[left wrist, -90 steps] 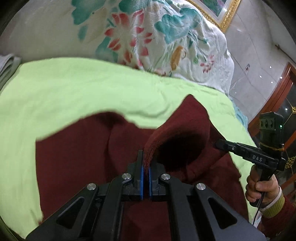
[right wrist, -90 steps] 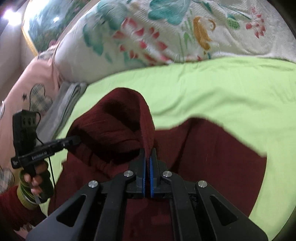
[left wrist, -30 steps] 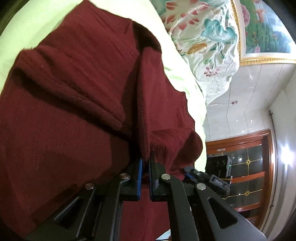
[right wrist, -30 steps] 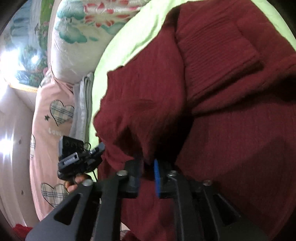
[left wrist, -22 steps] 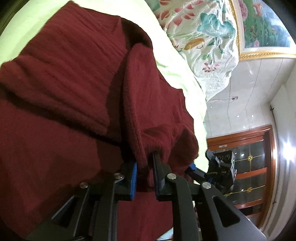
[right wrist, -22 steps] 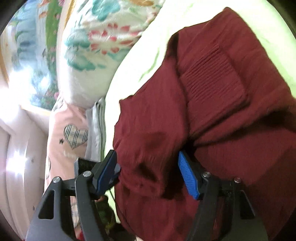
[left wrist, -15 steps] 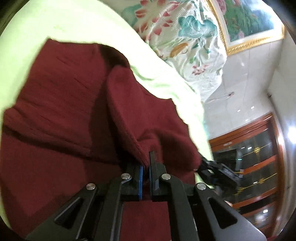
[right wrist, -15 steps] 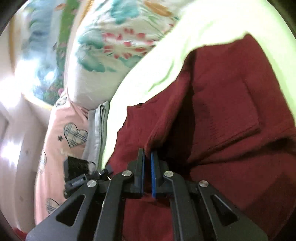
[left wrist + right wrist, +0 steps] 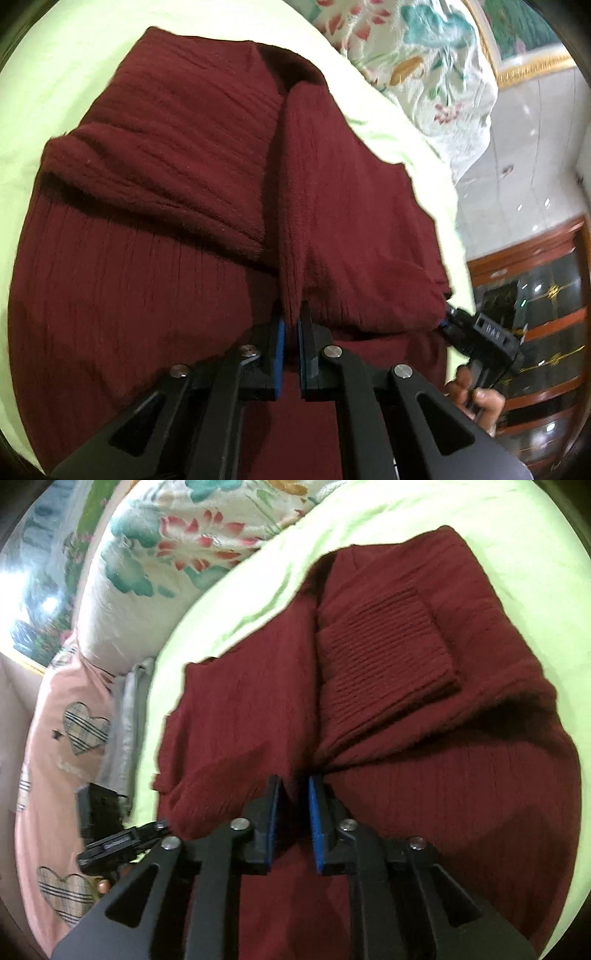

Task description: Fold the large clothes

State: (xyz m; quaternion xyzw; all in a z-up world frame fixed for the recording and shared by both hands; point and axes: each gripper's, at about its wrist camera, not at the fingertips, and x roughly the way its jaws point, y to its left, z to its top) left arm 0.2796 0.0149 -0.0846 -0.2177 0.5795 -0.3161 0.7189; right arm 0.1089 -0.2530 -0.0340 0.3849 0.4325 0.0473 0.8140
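A dark red knitted sweater point(image 9: 166, 166) lies partly folded on the light green bed sheet point(image 9: 55, 74), with a ribbed sleeve point(image 9: 388, 657) laid across its body. My left gripper point(image 9: 291, 325) pinches an upright ridge of the sweater at its near edge; its jaws are just starting to open, with the fabric still between the pads. My right gripper point(image 9: 293, 797) hovers over the sweater point(image 9: 443, 775) near a fold seam. Its jaws are opening, the blue pads stand apart and press on nothing. Each view shows the other gripper at the sweater's side.
A floral quilt point(image 9: 166, 554) is heaped at the head of the bed. A pink heart-print pillow point(image 9: 62, 738) and a folded grey cloth point(image 9: 125, 720) lie at the sheet's left edge. A wooden glass-fronted cabinet point(image 9: 535, 295) stands beyond the bed, behind a hand point(image 9: 476, 398).
The right gripper opened wide, shut on a raised fold, then let it go and now stands apart. The left gripper re-gripped the sweater's ridge. The raised folds have settled lower.
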